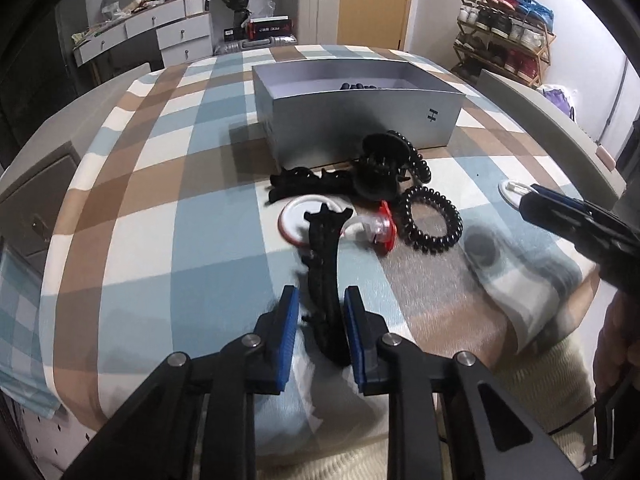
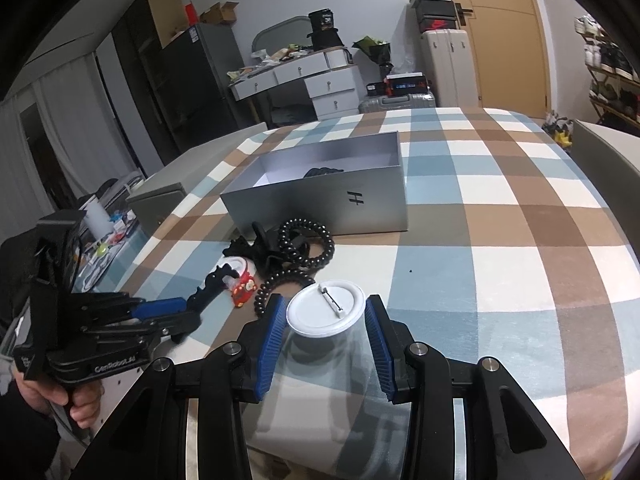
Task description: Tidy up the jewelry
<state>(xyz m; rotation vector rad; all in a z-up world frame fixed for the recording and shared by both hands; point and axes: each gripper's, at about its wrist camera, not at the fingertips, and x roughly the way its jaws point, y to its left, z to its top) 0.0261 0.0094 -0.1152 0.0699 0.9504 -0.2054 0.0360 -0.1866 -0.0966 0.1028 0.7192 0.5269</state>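
Note:
My left gripper is shut on a long black hair clip, held above the checked cloth; it also shows in the right wrist view. My right gripper is shut on a round white pin badge, pin side up, held by its edges. On the cloth lie a white and red badge, a red charm, a black coil hair tie, a black claw clip and other black clips. The open grey box behind them holds a dark item.
The bed's checked cloth spreads wide to the right of the box. A white dresser, suitcases, a shoe rack and a door stand beyond the bed.

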